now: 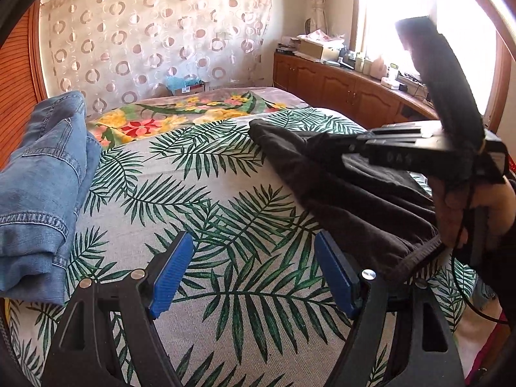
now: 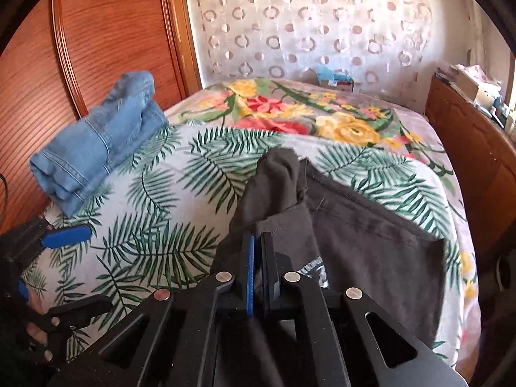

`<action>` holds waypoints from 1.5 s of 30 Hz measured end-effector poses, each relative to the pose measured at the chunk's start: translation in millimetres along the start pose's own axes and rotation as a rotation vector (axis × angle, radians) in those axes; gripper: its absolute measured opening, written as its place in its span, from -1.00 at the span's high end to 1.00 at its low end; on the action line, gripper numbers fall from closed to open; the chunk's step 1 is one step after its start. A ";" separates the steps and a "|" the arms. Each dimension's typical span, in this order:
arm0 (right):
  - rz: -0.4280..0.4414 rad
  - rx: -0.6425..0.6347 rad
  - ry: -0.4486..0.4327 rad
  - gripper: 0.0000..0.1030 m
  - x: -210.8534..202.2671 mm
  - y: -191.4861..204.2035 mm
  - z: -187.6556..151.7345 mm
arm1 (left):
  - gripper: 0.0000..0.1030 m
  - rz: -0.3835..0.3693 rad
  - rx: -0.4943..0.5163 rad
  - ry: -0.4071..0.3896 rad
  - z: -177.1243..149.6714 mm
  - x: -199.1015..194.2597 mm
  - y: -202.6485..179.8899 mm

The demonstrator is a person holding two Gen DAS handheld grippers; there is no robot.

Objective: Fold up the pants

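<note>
Dark grey pants [image 1: 354,200] lie on the right side of the leaf-print bed sheet [image 1: 209,167]. My right gripper [image 2: 257,237] is shut on a raised fold of these pants [image 2: 371,242], with cloth bunched up ahead of its tips. In the left wrist view the right gripper [image 1: 354,143] comes in from the right, held by a hand [image 1: 458,206]. My left gripper [image 1: 254,242] hovers open over bare sheet, its blue pads [image 1: 171,274] wide apart with nothing between them. From the right wrist view, the left gripper [image 2: 96,267] sits at the left edge.
Folded blue jeans [image 1: 42,174] [image 2: 103,148] rest at the bed's left side by a wooden wardrobe [image 2: 113,32]. A floral blanket [image 1: 193,113] covers the far end. A cluttered wooden cabinet [image 1: 338,87] runs along the right under a bright window.
</note>
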State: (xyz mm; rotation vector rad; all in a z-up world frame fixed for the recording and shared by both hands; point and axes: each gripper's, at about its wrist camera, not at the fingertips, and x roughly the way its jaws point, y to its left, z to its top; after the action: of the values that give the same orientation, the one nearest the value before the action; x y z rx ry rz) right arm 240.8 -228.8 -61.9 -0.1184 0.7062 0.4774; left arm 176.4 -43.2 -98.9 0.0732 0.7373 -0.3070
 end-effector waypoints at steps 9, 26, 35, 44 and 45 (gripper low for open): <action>-0.119 0.011 -0.032 0.94 -24.6 -33.2 8.3 | -0.52 -0.010 0.012 -0.002 1.6 -2.2 -7.0; -0.302 0.101 0.033 0.94 -10.1 -86.6 19.6 | -0.52 -0.018 0.031 0.002 1.4 -4.3 -14.7; -0.280 0.147 0.047 0.74 -22.8 -88.2 19.9 | -0.52 -0.030 0.044 0.007 0.8 -4.3 -22.9; -0.190 0.102 0.000 0.65 -74.7 -55.3 -26.9 | -0.52 -0.056 0.067 0.011 -1.1 -6.9 -37.6; -0.178 0.105 -0.006 0.64 -79.8 -51.7 -33.3 | -0.52 -0.060 0.070 0.014 -1.8 -6.6 -39.9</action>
State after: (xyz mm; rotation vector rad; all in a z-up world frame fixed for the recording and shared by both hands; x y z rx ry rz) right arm 192.3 -313.8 -38.2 -0.0806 0.7066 0.2694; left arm 158.7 -79.4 -94.1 0.1201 0.7433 -0.3897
